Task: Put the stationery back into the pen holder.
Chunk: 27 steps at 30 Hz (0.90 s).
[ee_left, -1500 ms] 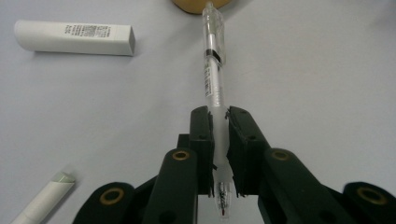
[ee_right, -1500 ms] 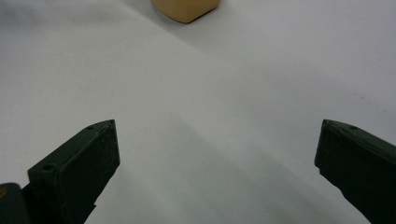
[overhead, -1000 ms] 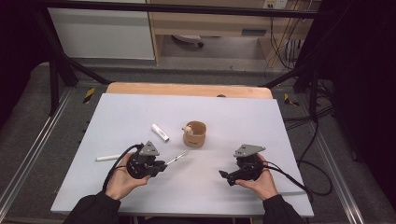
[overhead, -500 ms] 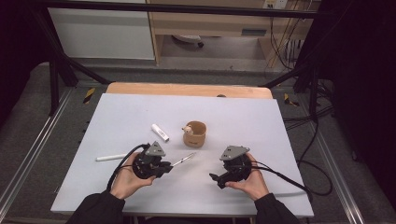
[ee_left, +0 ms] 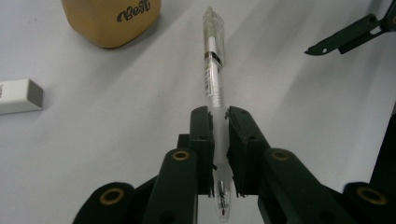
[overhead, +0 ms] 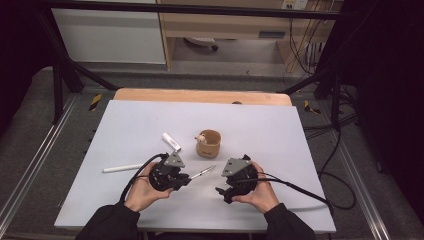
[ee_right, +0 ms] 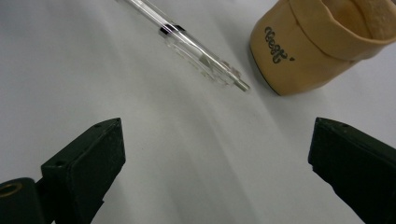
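Clear plastic catches the light where the pen (ee_left: 213, 74) sits clamped in the left gripper (overhead: 176, 176), whose jaws are pinched tight on the barrel near its writing end, so that most of the pen sticks out ahead of them. Take the tan cup (overhead: 208, 142) as the landmark: the pen's free end points toward it and stops just short of its base, a little to the person's side of it. In the left gripper view the pen seems to hang slightly above the white surface (overhead: 125, 120), though from that angle I can't be sure it is fully lifted.

On the near side of the cup and slightly to its right, the right gripper (overhead: 225, 192) has its jaws spread wide with nothing between them. It faces the pen's free end and the cup beyond.

Left of the cup, just beside it, lies a white eraser (overhead: 171, 141); farther left and nearer the person lies a white stick (overhead: 122, 168), perhaps a second pen or a pencil, both untouched.

As I judge it, picking up the pen is done. What remains looks like either a handover to the empty gripper or dropping the pen into the cup, and the other two items are still out on the surface.
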{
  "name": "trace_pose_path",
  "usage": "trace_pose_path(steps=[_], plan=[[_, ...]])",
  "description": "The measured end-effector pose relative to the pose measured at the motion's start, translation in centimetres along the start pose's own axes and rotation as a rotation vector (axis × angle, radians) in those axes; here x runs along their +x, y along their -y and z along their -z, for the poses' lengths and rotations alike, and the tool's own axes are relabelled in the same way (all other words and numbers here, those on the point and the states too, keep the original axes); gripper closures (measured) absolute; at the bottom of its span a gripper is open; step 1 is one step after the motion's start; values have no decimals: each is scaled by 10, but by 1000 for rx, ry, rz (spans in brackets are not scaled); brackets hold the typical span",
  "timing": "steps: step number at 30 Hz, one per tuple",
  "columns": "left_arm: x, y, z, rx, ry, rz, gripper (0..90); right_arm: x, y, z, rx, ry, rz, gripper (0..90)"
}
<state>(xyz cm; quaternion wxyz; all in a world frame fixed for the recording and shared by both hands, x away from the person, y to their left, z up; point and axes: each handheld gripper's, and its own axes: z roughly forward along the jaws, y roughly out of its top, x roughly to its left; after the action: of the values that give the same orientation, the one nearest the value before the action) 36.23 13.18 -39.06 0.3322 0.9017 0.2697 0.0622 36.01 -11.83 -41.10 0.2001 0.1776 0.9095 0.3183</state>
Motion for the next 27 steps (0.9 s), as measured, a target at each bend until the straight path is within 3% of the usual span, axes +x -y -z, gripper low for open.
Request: trace_pose_path(steps=[11,27], plan=[[-7,-13,-1,4,9,-22,801,8,-14,-3,0,7,170,114],[-17,-30,-9,39,18,-60,800,11,-19,-6,-22,9,359,316]])
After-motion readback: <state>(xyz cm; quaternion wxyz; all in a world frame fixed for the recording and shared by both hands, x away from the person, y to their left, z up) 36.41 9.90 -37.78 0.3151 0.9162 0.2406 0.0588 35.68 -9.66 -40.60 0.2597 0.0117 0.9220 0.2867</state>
